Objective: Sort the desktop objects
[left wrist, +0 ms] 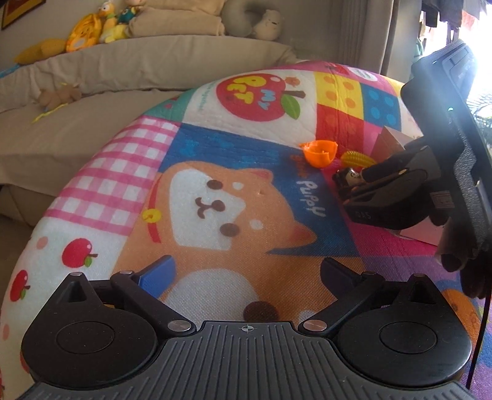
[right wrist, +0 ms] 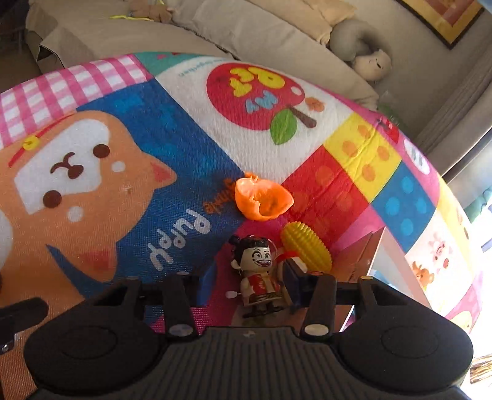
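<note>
A small wind-up figurine (right wrist: 259,277) with a grinning face stands between the fingers of my right gripper (right wrist: 246,289), which is open around it; the right finger is close to its side, the left finger apart. A yellow toy corn (right wrist: 306,246) lies just behind it, and an orange toy half-shell (right wrist: 263,198) lies farther back on the colourful play mat (right wrist: 184,129). My left gripper (left wrist: 246,277) is open and empty over the mat's dog picture. In the left wrist view the right gripper (left wrist: 384,190) sits at the right, near the figurine (left wrist: 349,177), corn (left wrist: 358,159) and orange shell (left wrist: 319,152).
A pinkish box (right wrist: 378,255) stands right of the figurine and corn, also showing behind the right gripper in the left wrist view (left wrist: 396,137). A beige sofa (left wrist: 107,77) with plush toys (left wrist: 101,27) borders the mat's far side.
</note>
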`<state>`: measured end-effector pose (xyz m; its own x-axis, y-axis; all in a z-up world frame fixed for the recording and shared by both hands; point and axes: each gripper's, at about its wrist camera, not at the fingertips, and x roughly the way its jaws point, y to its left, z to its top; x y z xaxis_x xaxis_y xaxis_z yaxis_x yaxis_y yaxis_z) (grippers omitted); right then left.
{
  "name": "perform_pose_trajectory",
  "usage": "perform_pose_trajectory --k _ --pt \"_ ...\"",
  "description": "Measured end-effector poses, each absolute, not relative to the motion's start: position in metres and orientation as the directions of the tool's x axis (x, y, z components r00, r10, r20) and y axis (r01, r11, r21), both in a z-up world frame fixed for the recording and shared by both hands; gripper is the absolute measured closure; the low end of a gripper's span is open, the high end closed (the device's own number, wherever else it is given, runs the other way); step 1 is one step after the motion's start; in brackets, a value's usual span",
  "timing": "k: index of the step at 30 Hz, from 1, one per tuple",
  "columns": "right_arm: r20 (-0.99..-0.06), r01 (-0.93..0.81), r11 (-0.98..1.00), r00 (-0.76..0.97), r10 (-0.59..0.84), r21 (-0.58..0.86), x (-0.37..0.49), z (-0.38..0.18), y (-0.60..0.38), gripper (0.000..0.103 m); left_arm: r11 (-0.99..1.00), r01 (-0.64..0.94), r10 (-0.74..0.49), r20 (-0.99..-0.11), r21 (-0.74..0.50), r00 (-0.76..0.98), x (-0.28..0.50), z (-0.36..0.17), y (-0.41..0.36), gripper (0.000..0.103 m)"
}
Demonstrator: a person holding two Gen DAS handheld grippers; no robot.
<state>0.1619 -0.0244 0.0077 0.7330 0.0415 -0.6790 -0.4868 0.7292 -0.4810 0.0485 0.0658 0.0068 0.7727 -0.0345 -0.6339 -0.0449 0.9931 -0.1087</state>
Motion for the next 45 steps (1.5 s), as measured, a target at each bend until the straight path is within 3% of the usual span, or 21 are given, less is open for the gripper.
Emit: perform_pose_trajectory --k 1,2,4,5,8,14,18,22,26,28,34,45 --pt "-0.679 -0.485 0.734 0.733 0.044 -0.476 0.161 0.009 -0.025 0.075 0.993 -0.045 -0.036 -0.633 -0.11 0.773 0.048 0.007 0.066 0.0" --pt "-0.682 -0.489 0.738 0.729 0.052 -0.466 0.156 0.013 -0.026 0.076 0.993 -0.044 -0.037 -0.633 -0.112 0.773 0.048 0.007 0.067 0.0" --pt "-0.702 -0.529 0.748 0.702 0.12 -0.401 0.14 0.025 -0.033 0.097 0.993 -0.044 -0.037 -0.633 -0.112 0.773 0.048 0.007 0.067 0.0" --pt "-0.712 -0.551 0.749 0.685 0.154 -0.368 0.127 0.032 -0.038 0.099 0.993 -0.044 -0.038 -0.632 -0.113 0.774 0.048 0.007 0.067 0.0" --pt "-0.724 -0.598 0.743 0.65 0.231 -0.3 0.087 0.049 -0.061 0.099 0.993 -0.044 -0.037 -0.633 -0.112 0.774 0.048 0.007 0.068 0.0" --pt "-0.734 -0.573 0.788 0.632 0.248 -0.227 0.062 0.071 -0.102 0.097 0.994 -0.047 -0.024 -0.637 -0.094 0.771 0.049 0.006 0.065 0.0" --pt "-0.738 -0.496 0.867 0.604 0.302 -0.052 0.106 0.092 -0.111 0.067 0.998 -0.02 -0.028 -0.643 -0.067 0.766 0.048 0.006 0.06 0.0" --pt "-0.775 -0.425 0.905 0.561 0.29 0.031 0.177 0.098 -0.096 0.066 0.996 -0.004 -0.05 -0.637 -0.084 0.769 0.048 0.006 0.061 0.0" --pt "-0.785 -0.343 0.939 0.588 0.194 -0.024 0.242 0.09 -0.076 0.067 0.994 -0.005 -0.066 -0.63 -0.11 0.774 0.048 0.006 0.065 0.0" --pt "-0.793 -0.291 0.956 0.591 0.149 -0.038 0.269 0.081 -0.069 0.078 0.993 -0.003 -0.074 -0.628 -0.121 0.775 0.048 0.006 0.066 0.0" --pt "-0.86 -0.173 0.977 0.51 -0.02 -0.125 0.327 0.041 -0.06 0.085 0.99 -0.004 -0.084 -0.621 -0.14 0.78 0.047 0.007 0.068 0.0" --pt "-0.941 -0.246 0.969 0.318 0.117 0.037 0.286 0.033 -0.061 0.088 0.989 -0.004 -0.089 -0.619 -0.147 0.78 0.047 0.007 0.07 0.0"
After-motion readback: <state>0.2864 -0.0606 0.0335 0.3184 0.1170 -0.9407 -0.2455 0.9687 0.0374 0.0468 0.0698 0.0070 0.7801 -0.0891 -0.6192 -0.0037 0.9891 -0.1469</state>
